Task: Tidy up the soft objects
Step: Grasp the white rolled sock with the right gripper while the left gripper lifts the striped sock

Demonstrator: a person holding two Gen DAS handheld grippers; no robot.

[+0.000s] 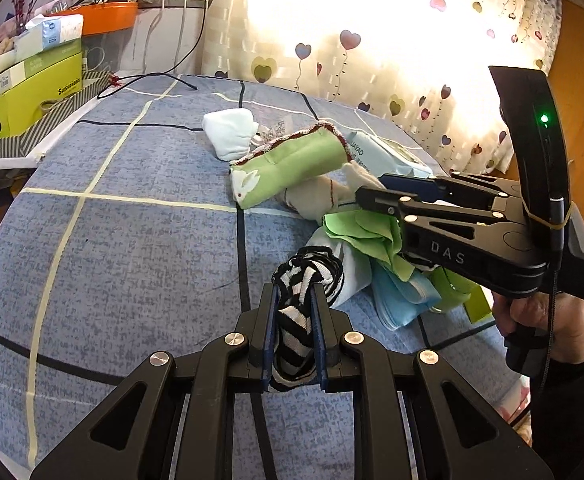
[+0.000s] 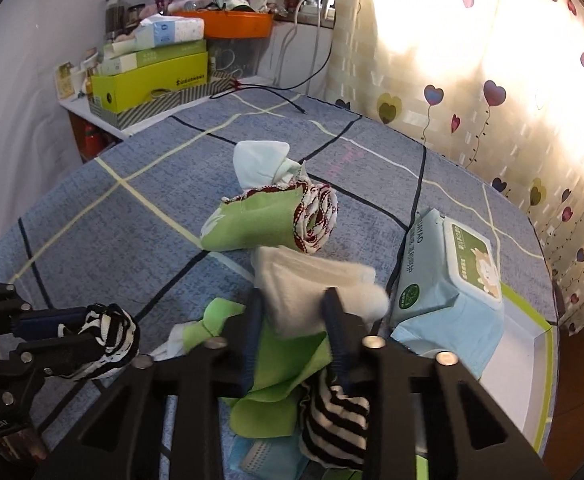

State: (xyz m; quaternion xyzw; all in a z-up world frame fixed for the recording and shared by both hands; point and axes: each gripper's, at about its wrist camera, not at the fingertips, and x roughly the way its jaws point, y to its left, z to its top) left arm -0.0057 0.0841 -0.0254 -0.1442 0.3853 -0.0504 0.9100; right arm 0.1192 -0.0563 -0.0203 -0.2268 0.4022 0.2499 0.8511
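Note:
My left gripper (image 1: 295, 292) is shut on a black-and-white striped sock (image 1: 292, 320), held just above the blue checked bedspread (image 1: 132, 240); the same sock (image 2: 116, 332) hangs at the left of the right wrist view. My right gripper (image 2: 292, 300) is shut on a cream cloth (image 2: 304, 284) on top of a pile of green cloths (image 2: 284, 368). A second striped sock (image 2: 336, 420) and a light blue cloth (image 1: 400, 300) lie in that pile. Behind it are a rolled green towel (image 2: 260, 224) and a white bundle (image 2: 260, 164).
A pack of wet wipes (image 2: 448, 280) lies right of the pile, beside a white tray with a green rim (image 2: 532, 360). Boxes (image 2: 152, 80) and an orange tub (image 2: 232, 24) crowd a shelf at the far left. A black cable (image 1: 148, 78) crosses the bed's far edge. A person's hand (image 1: 544, 316) holds the right gripper.

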